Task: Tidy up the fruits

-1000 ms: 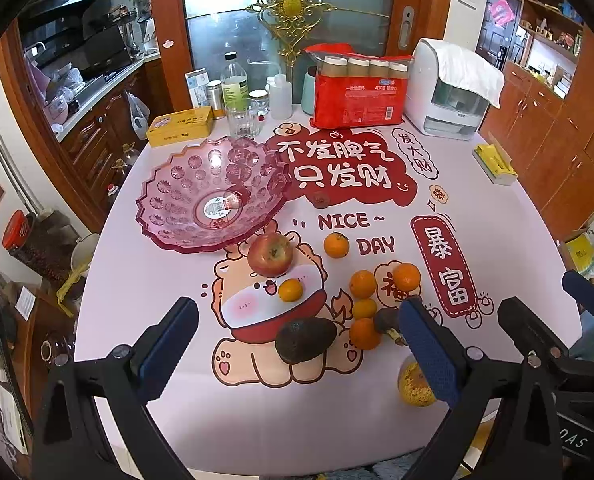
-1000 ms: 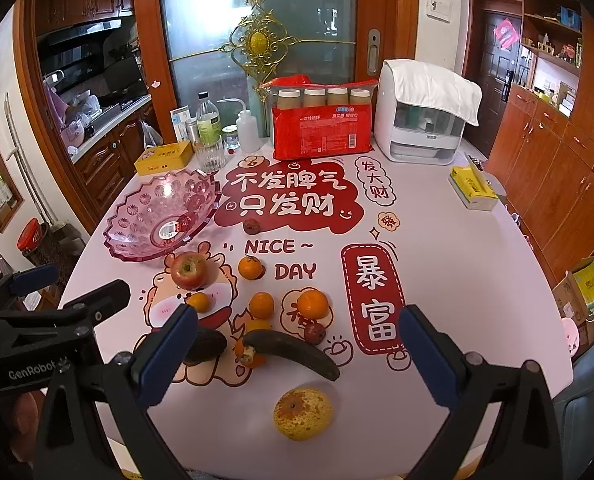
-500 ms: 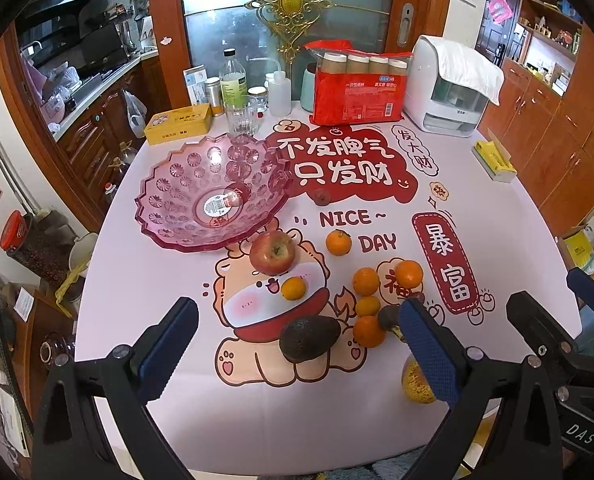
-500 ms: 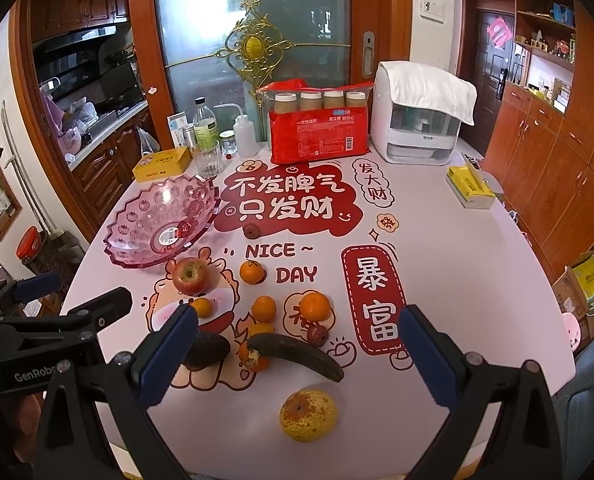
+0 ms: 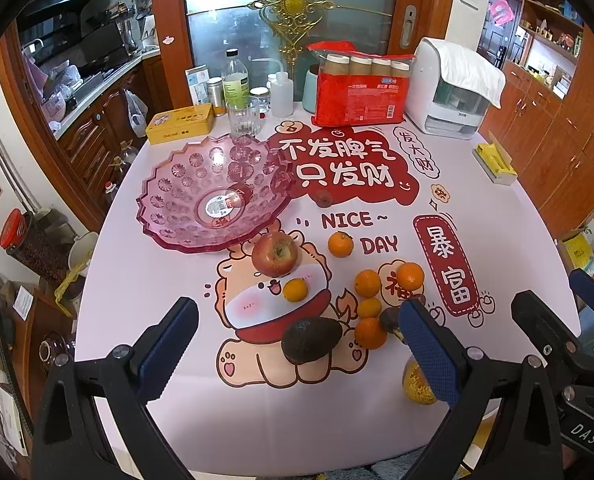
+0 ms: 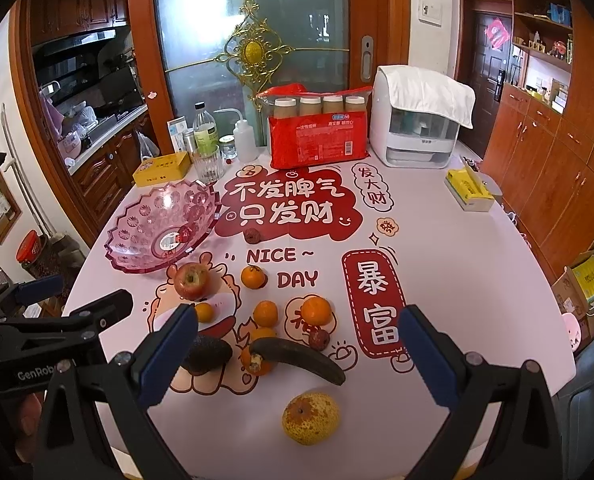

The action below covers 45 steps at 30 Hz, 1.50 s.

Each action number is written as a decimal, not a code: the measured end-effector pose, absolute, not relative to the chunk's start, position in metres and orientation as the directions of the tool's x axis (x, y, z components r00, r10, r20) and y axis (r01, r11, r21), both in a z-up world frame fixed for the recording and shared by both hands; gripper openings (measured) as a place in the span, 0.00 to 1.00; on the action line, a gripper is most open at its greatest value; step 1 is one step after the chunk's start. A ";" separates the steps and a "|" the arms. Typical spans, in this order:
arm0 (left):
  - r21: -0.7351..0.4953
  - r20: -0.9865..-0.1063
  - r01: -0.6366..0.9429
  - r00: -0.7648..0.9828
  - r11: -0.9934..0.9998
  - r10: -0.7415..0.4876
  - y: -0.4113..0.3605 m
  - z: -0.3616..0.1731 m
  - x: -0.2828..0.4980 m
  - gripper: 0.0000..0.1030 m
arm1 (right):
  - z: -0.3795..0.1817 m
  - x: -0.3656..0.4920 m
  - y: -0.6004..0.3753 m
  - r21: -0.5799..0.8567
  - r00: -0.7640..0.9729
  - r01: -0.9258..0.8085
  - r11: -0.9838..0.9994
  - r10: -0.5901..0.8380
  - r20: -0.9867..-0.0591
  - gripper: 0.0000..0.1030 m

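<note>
- Both of my tools hang above the near edge of the desk (image 6: 477,280) with nothing between the blades: the left jaws (image 5: 297,340) are released wide, and the right jaws (image 6: 297,344) are released wide too.
- The fruit lies loose on the printed cloth; the pink bowl (image 5: 169,216) at my left tool's 11 o'clock holds none of it, so I judge the sorting has not begun.
- From the left jaws, the avocado (image 5: 311,339) is the nearest piece, right at 12 o'clock in the gap; the red apple (image 5: 275,254) sits farther along the same line, just short of the bowl's rim.
- The avocado's long axis runs roughly 8 to 2 o'clock in the left view, its narrower end seemingly toward 2, so I would turn the blades across that axis before closing.
- From the right jaws, the dark banana (image 6: 299,360) is at 12 o'clock, its long axis 10 to 4, stem end touching an orange (image 6: 257,362).
- The speckled pear (image 6: 311,418) lies nearest the right tool, at 6 o'clock of the banana.
- I judge the left side nearer the bowl.
</note>
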<state>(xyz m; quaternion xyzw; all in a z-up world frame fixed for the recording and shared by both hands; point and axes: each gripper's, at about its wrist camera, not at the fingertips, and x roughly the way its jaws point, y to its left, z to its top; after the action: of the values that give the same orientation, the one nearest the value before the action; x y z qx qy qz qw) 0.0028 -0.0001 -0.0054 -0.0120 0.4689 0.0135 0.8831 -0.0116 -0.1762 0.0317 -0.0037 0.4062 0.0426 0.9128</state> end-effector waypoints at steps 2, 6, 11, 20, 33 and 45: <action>-0.013 -0.820 -0.036 0.572 0.999 0.010 0.001 -0.005 0.003 0.97 | 0.034 -0.011 -0.176 0.030 0.669 -0.083 0.996 0.078 -0.739 0.98; -0.008 -0.822 -0.055 0.569 0.998 0.024 0.009 -0.005 0.006 0.97 | 0.039 -0.008 -0.178 0.033 0.676 -0.090 0.995 0.086 -0.732 0.98; 0.009 -0.838 -0.100 0.542 0.995 0.062 0.015 -0.005 0.007 0.97 | 0.038 -0.006 -0.188 0.040 0.682 -0.078 0.996 0.083 -0.727 0.98; -0.067 -0.790 -0.176 0.610 0.982 0.055 0.025 -0.003 0.004 0.97 | 0.034 0.003 -0.201 0.044 0.679 -0.091 0.995 0.094 -0.728 0.98; -0.042 -0.819 -0.228 0.565 0.973 0.096 0.028 -0.018 0.010 0.97 | 0.021 0.024 -0.224 0.037 0.650 -0.158 0.987 0.132 -0.748 0.89; -0.035 -0.859 -0.237 0.504 0.971 0.092 0.008 -0.054 0.011 0.97 | -0.012 0.035 -0.235 0.052 0.585 -0.275 0.960 0.210 -0.783 0.80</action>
<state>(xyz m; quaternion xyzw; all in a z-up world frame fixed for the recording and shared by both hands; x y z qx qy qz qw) 0.0106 0.0084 -0.0537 -0.0740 0.4889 0.0950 0.8640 0.0351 -0.2350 -0.0117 -0.0375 0.4345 0.1363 0.8895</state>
